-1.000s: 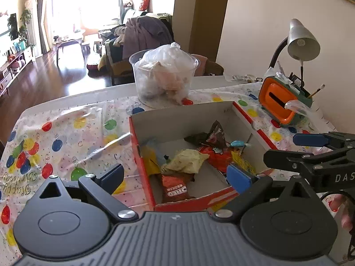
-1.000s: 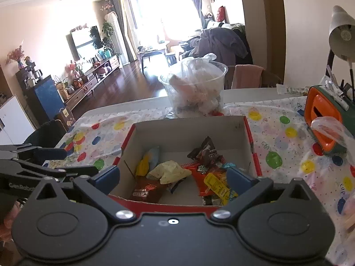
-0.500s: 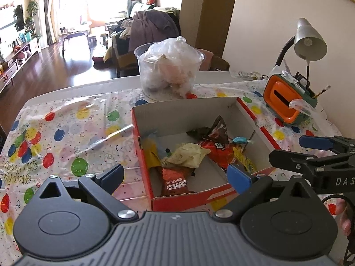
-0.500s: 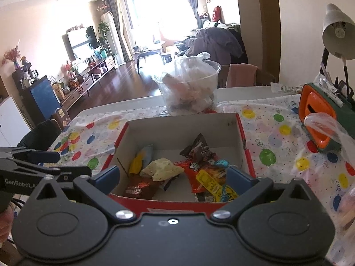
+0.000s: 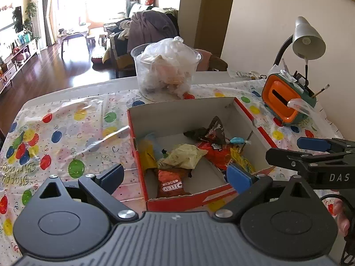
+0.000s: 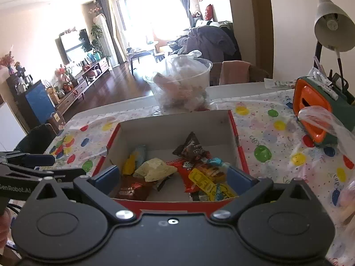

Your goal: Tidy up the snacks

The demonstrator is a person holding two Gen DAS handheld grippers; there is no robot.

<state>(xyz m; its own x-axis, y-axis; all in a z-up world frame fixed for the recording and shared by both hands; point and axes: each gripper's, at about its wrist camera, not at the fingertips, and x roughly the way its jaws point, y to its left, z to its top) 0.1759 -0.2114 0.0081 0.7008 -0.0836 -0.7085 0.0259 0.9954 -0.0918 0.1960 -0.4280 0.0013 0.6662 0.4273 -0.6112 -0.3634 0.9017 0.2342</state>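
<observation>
A red and white cardboard box [image 5: 190,201] [image 6: 173,206] sits on the balloon-print tablecloth and holds several snack packets: an Oreo pack [image 5: 172,184], a pale yellow bag [image 5: 184,156] [image 6: 155,169], a red packet [image 5: 218,153] [image 6: 188,173] and a dark wrapper [image 5: 214,128] [image 6: 190,147]. My left gripper [image 5: 175,175] is open and empty above the box's near left corner. My right gripper [image 6: 174,176] is open and empty above the box's near edge; it also shows at the right of the left wrist view [image 5: 310,153].
A clear plastic tub [image 5: 166,73] [image 6: 184,88] stuffed with bags stands behind the box. An orange and green pen holder [image 5: 286,97] [image 6: 315,110] and a desk lamp [image 5: 307,40] stand at the right. The tablecloth [image 5: 66,133] stretches left of the box.
Both grippers have drawn back and risen a little from the box, so more of the table shows. Both stay open and empty. The snacks have not moved.
</observation>
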